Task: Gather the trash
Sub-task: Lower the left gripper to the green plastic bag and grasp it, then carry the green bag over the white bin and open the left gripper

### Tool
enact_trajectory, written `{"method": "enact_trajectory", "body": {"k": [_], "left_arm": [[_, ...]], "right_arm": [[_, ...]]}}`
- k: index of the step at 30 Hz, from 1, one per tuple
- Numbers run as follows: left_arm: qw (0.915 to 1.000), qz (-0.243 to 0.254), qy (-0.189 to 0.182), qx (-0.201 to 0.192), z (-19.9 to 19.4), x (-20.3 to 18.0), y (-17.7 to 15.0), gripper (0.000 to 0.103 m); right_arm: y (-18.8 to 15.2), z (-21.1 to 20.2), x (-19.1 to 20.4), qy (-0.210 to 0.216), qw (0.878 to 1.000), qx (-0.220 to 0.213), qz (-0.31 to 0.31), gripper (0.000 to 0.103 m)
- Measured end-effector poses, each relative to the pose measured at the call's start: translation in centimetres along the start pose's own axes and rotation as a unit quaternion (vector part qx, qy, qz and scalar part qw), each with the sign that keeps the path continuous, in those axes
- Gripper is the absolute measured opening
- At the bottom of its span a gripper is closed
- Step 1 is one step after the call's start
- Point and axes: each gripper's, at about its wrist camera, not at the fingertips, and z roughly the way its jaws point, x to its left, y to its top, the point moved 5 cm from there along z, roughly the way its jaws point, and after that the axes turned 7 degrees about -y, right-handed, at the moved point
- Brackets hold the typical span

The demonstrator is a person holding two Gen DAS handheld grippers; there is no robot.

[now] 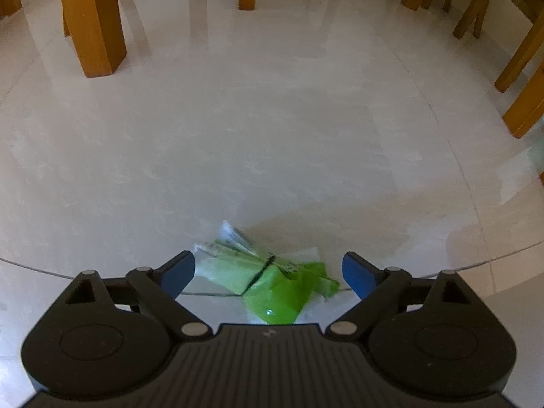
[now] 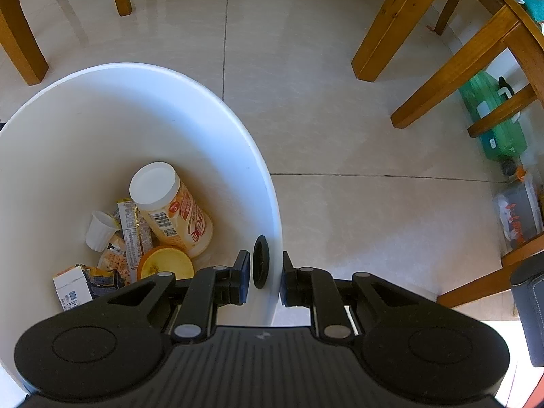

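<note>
At the bottom of the left wrist view, the left gripper (image 1: 268, 273) hangs low over a pale tiled floor (image 1: 272, 136) with its blue-padded fingers (image 1: 357, 277) spread wide apart. Between them, at lower centre, lies a crumpled green wrapper (image 1: 272, 285) with a clear, printed end pointing up and left; the pads flank it on either side and do not press on it. Beyond the wrapper the floor runs bare and glossy to wooden chair legs (image 1: 95, 23) along the top edge and down the right side.

Low in the right wrist view, the right gripper (image 2: 265, 275) is clamped on the rim of a white bin (image 2: 170, 78), one finger inside the wall and one outside. A black round fitting (image 2: 261, 261) sits on the inner wall just by the inside finger. The bin fills the left half of the frame. On its bottom, from near to far, lie a small carton (image 2: 73, 287), an orange lid (image 2: 166, 263), a snack packet (image 2: 134, 231), a little white cup (image 2: 98, 231) and a large lidded instant-noodle cup (image 2: 170, 204) tipped on its side. Right of the bin the tiles stretch to a wooden table leg (image 2: 391, 27) at upper right. Under the furniture at the right edge stand a green jug (image 2: 493, 119) and, nearer, a clear box (image 2: 520, 214). A dark grey upholstered edge (image 2: 530, 306) shows at lower right.
</note>
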Motion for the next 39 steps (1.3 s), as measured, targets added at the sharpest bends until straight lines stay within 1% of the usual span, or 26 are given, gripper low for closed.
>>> {"method": "enact_trajectory", "body": {"k": [3,6,11,14,17,18,19,20,21,22,29,35,39], "left_arm": [[0.9999,0.006,0.006,0.006,0.4,0.3,-0.3,0.093],[0.9998,0.016,0.001,0.009,0.4,0.5,-0.9,0.093],[0.999,0.028,-0.024,0.026,0.7,0.8,-1.6,0.093],[0.9989,0.039,-0.024,0.014,0.5,0.9,-1.9,0.093],[0.9982,0.055,-0.023,0.01,0.5,0.8,-1.9,0.092],[0.9976,0.065,-0.022,0.009,0.5,0.7,-1.9,0.089],[0.997,0.074,-0.019,0.006,0.5,0.6,-1.8,0.08],[0.9963,0.084,-0.017,0.005,0.6,0.6,-1.7,0.073],[0.9957,0.091,-0.019,0.008,0.8,0.6,-1.7,0.06],[0.9952,0.095,-0.022,0.014,0.9,0.5,-1.7,0.057],[0.9942,0.106,-0.016,-0.007,-0.1,0.6,-2.2,0.055],[0.9936,0.109,-0.025,-0.017,-1.2,1.0,-2.7,0.055],[0.9928,0.111,-0.038,-0.022,-2.8,1.5,-3.0,0.055]], "right_arm": [[0.0,0.0,-0.1,0.001,1.0,0.001,0.002,0.02],[0.1,0.0,-0.2,0.004,1.0,0.003,0.006,0.02],[0.1,0.1,-0.1,0.002,1.0,0.003,0.004,0.02],[0.1,0.1,-0.1,0.003,1.0,0.003,0.007,0.02],[0.0,0.1,0.0,0.002,1.0,0.003,0.006,0.02],[0.0,0.1,0.1,0.001,1.0,0.002,0.005,0.02],[0.0,0.1,0.1,0.001,1.0,0.002,0.004,0.021],[-0.1,0.1,0.1,0.001,1.0,0.002,0.004,0.021],[-0.1,0.1,0.1,0.001,1.0,0.002,0.005,0.021],[-0.1,0.2,0.1,0.001,1.0,0.003,0.005,0.021],[0.0,0.1,0.1,0.002,1.0,0.003,0.006,0.021],[0.0,0.1,0.0,0.002,1.0,0.004,0.006,0.021],[0.0,0.1,-0.1,0.004,1.0,0.005,0.008,0.021]]}}
